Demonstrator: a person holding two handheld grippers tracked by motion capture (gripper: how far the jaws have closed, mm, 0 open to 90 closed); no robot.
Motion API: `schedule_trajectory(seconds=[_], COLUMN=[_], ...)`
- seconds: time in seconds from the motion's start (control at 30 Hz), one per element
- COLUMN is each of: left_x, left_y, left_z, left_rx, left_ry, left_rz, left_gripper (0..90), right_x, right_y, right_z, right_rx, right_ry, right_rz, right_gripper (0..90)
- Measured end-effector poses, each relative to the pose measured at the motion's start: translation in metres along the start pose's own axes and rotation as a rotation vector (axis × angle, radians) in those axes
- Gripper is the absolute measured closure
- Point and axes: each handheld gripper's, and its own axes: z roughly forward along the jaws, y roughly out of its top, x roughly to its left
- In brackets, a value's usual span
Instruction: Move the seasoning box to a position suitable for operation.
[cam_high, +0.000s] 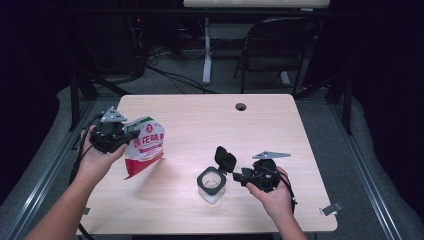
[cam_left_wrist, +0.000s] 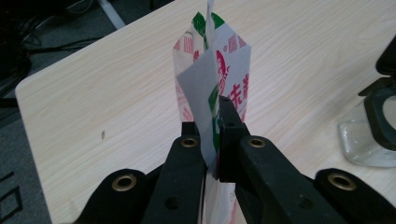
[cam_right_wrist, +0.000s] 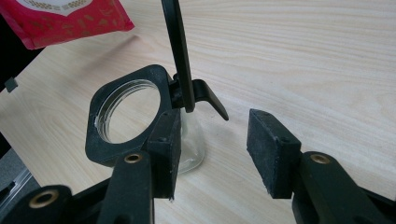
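Observation:
A red and white pouch (cam_high: 146, 150) with printed characters hangs tilted above the left part of the wooden table (cam_high: 200, 120). My left gripper (cam_high: 131, 137) is shut on its upper edge. In the left gripper view the jaws (cam_left_wrist: 215, 140) pinch the folded top of the pouch (cam_left_wrist: 212, 70). A small glass jar (cam_high: 212, 186) with a black square collar stands near the front middle, its black flip lid (cam_high: 225, 158) upright. My right gripper (cam_high: 239, 176) is open just right of the jar. In the right gripper view the gripper (cam_right_wrist: 215, 151) is empty, its left pad beside the jar's collar (cam_right_wrist: 100, 140).
A round cable hole (cam_high: 241, 106) sits near the table's far edge. Beyond the table stand a black folding chair (cam_high: 280, 40) and a white desk leg (cam_high: 206, 50), with cables on the floor. A metal clip (cam_high: 331, 209) lies at the front right corner.

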Motion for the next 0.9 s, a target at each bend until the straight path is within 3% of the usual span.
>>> schedule_trajectory(seconds=[0.43, 0.9], left_x=[-0.024, -0.061], left_y=[0.008, 0.025], left_z=[0.011, 0.018], left_rx=[0.016, 0.063], left_ry=[-0.072, -0.157], left_rz=[0.036, 0.125], left_gripper=[90.0, 90.0], right_x=[-0.001, -0.001], right_y=[0.0, 0.001], right_z=[-0.002, -0.004], right_rx=[-0.007, -0.005], right_ry=[0.001, -0.001], right_rz=[0.0, -0.005], right_gripper=[54.8, 54.7])
